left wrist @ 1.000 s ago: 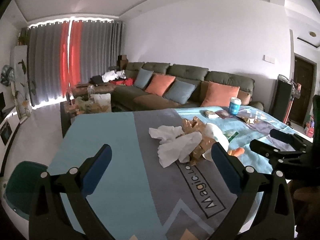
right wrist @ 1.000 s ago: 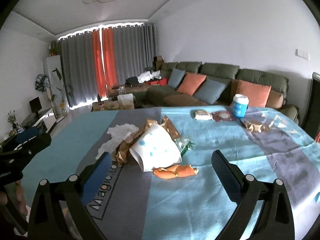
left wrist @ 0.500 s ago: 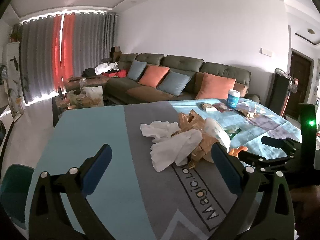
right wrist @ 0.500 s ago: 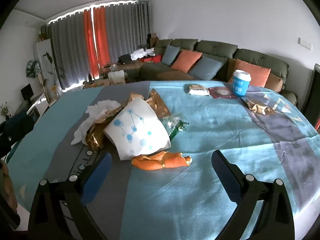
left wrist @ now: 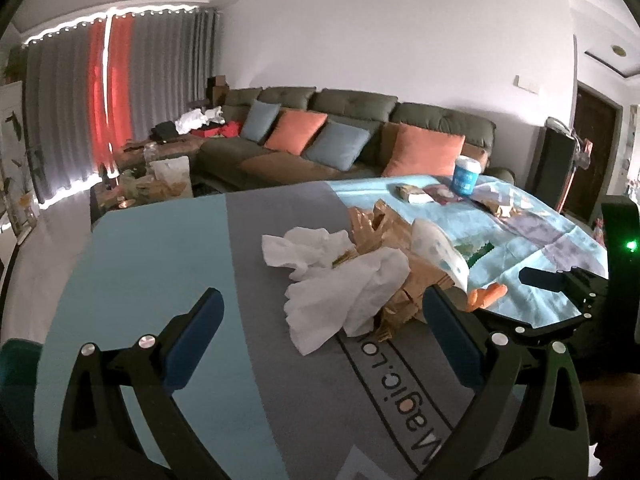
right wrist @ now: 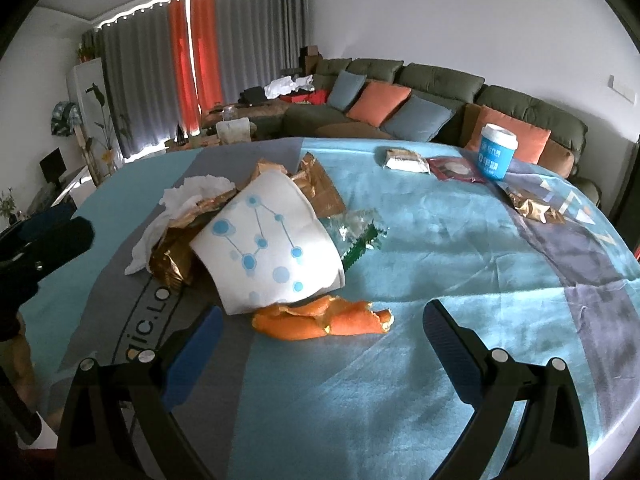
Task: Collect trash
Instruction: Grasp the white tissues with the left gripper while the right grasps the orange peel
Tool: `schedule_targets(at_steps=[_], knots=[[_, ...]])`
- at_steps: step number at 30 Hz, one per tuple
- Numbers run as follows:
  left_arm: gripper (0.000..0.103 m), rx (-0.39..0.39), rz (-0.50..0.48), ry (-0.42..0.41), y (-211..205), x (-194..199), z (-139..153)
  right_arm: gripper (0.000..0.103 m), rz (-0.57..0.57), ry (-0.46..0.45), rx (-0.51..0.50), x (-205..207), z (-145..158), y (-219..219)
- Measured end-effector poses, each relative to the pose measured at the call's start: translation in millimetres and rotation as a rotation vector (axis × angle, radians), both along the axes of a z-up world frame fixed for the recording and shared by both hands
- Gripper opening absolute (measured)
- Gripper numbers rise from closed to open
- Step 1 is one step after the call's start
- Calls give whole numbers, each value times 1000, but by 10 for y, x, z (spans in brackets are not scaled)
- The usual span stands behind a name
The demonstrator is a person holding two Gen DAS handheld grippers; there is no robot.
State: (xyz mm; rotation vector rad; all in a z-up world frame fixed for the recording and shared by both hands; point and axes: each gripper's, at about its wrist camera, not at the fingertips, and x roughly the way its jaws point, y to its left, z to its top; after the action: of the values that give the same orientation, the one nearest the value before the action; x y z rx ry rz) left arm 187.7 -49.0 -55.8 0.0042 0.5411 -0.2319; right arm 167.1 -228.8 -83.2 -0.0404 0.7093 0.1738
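A trash pile lies mid-table: crumpled white tissues [left wrist: 344, 280] [right wrist: 180, 208], gold-brown wrappers [left wrist: 384, 228] [right wrist: 316, 184], a tipped white paper cup with blue dots [right wrist: 268, 248] [left wrist: 436, 248], clear plastic with a green strip [right wrist: 360, 232] and orange peel [right wrist: 324, 320] [left wrist: 488, 294]. My left gripper [left wrist: 320, 340] is open just short of the tissues. My right gripper [right wrist: 322, 344] is open with the peel just ahead of its fingertips. Each gripper appears in the other's view, the right gripper [left wrist: 556, 284] and the left gripper [right wrist: 44, 236].
The table wears a blue and grey cloth [right wrist: 440, 264]. At its far side stand a blue lidded cup [right wrist: 496, 152], a snack packet [right wrist: 404, 160], a dark red sachet [right wrist: 452, 168] and a gold wrapper [right wrist: 532, 208]. A sofa [left wrist: 352, 136] lies beyond. A teal bin [left wrist: 20, 364] sits low left.
Both grippers moved closer to the pile and lower over the table. The peel and cup now loom larger before the right gripper, the tissues before the left. Both stayed open.
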Motion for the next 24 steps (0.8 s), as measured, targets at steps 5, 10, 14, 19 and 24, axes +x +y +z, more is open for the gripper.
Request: schedule_targets(at_steps=[5,10,14,19,24], knots=[[98,-11,-11,35,-25,133,-79,96,-1,19,-3,74,-47,-6],[98,-19,-15,67,-31,201,-143,87,8,49,6,139,-103,-25],[98,-28,-15,86,-28,240,-182,78,20,68,14,161,-132,-30],[98,-32,-20,108,-37,279,-211,74,19,66,30,131,-121,-43],[98,-29,-28,110,-55,298,-204,45,-3,45,32,95,-60,-77]])
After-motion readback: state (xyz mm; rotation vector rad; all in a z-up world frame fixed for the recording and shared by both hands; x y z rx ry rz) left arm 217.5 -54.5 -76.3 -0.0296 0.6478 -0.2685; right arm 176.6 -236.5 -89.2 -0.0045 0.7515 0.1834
